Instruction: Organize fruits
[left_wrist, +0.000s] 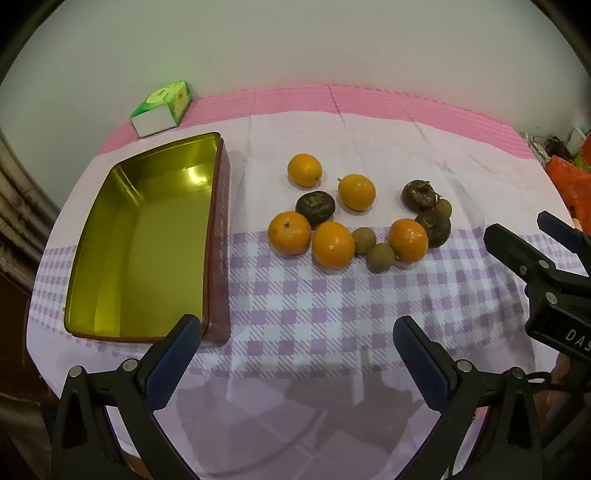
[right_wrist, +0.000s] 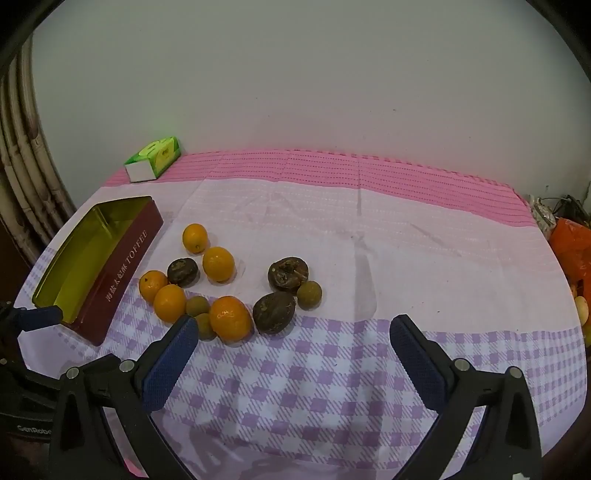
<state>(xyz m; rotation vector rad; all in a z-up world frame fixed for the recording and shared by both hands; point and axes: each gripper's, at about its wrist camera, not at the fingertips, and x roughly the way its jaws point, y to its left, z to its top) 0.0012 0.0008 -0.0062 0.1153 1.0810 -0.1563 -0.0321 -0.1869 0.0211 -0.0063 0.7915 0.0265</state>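
Note:
Several oranges (left_wrist: 333, 243) (right_wrist: 229, 317), three dark brown fruits (left_wrist: 316, 208) (right_wrist: 274, 312) and small greenish-brown round fruits (left_wrist: 380, 257) (right_wrist: 309, 294) lie loose on the checked cloth. An empty red toffee tin (left_wrist: 218, 236) (right_wrist: 122, 269) with a gold inside stands to their left. My left gripper (left_wrist: 297, 334) is open and empty, near the table's front edge by the tin's near corner. My right gripper (right_wrist: 293, 334) is open and empty, just in front of the fruit; it also shows in the left wrist view (left_wrist: 524, 232).
A green and white box (left_wrist: 162, 109) (right_wrist: 153, 158) sits at the back left by the wall. Orange bags (left_wrist: 570, 184) (right_wrist: 570, 251) lie off the table's right edge. Pipes (right_wrist: 22, 177) run down the left side.

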